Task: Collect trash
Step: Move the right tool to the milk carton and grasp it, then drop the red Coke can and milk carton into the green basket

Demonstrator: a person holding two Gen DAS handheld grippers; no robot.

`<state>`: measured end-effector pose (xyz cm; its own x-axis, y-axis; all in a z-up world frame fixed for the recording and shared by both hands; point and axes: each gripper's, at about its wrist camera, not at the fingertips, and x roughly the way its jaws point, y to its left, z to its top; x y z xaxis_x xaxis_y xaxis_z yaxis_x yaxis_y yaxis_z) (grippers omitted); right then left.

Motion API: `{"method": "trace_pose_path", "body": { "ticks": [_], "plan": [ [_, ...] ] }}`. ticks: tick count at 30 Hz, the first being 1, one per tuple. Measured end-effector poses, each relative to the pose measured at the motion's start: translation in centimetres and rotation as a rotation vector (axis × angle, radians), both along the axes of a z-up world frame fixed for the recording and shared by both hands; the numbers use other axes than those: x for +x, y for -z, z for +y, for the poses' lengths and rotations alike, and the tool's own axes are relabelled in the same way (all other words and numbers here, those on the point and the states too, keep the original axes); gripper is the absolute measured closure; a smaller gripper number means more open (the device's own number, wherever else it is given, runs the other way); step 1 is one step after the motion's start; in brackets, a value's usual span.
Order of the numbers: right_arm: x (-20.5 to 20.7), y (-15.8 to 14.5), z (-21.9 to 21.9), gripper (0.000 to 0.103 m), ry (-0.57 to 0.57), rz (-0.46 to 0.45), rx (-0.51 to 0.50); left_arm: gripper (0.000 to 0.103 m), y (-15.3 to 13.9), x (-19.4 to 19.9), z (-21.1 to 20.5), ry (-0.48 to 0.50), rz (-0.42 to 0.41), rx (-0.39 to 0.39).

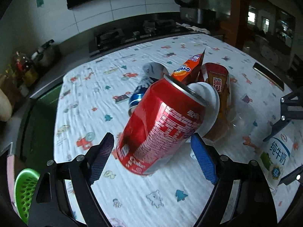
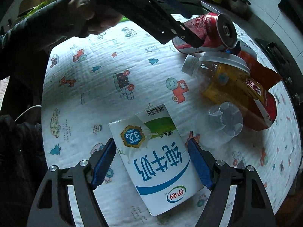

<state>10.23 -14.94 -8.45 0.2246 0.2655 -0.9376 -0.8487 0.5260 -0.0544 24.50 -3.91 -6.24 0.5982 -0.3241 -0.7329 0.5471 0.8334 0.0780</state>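
Observation:
A red soda can lies on its side on the patterned tablecloth, between the blue pads of my open left gripper; I see no contact with the pads. It also shows in the right wrist view. Behind it lie a blue can, an orange Ovaltine packet, a white lid and a yellow tea bottle. My right gripper is open around a white milk carton lying flat.
A clear plastic cup lies on its side right of the carton. A green perforated basket sits off the table's left edge. A gas stove and kettle stand on the counter behind.

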Motion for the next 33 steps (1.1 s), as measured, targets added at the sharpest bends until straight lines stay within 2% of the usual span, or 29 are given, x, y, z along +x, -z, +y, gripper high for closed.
{"method": "trace_pose_path", "body": {
  "ticks": [5,12,24,33],
  "plan": [
    [0.2,0.2,0.1,0.029,0.003,0.008,-0.004,0.025,0.5,0.9,-0.1,0.035,0.019,-0.049],
    [0.4,1.2,0.7,0.033,0.013,0.013,-0.008,0.027,0.6,0.5,-0.2,0.027,-0.007,-0.059],
    [0.8,-0.2,0.5,0.037,0.112,-0.017,0.039,0.029,-1.3,-1.1,2.7,-0.109,0.003,-0.096],
    [1.5,-1.6,2.9,0.037,0.167,-0.025,0.098,0.031,-3.2,-4.1,7.6,-0.236,-0.004,-0.105]
  ]
}}
